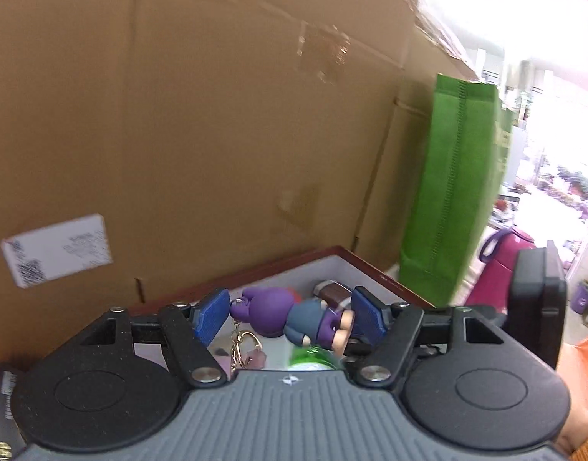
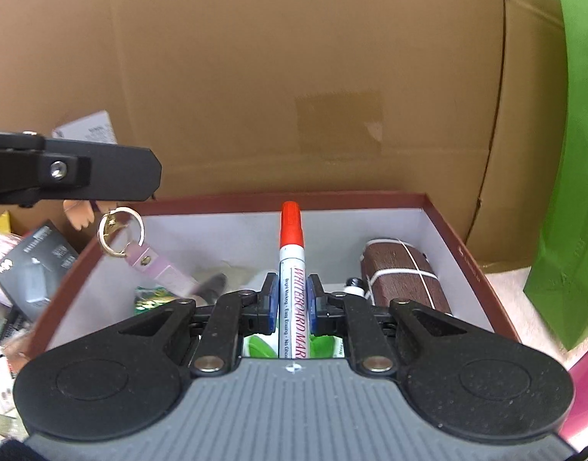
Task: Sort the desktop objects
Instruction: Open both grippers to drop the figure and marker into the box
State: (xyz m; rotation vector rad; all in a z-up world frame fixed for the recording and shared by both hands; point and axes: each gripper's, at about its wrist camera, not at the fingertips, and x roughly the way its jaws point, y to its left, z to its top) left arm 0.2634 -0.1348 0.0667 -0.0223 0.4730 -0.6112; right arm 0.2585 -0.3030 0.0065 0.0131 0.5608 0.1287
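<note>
A tall brown corrugated cardboard carton walls off the far side, just behind the maroon-rimmed, white-lined open box, and a green fabric tote bag stands close at the box's right. Inside the box lie a brown wood-grain pouch tied with white cord and some green packaging, partly hidden. The right gripper holds its fingers clamped on a red-capped white whiteboard marker over the box. The left gripper grips a purple rabbit figurine keychain crosswise above the box's left part, gold ring and lilac strap dangling. Blurred packets crowd the bench left of the box.
</note>
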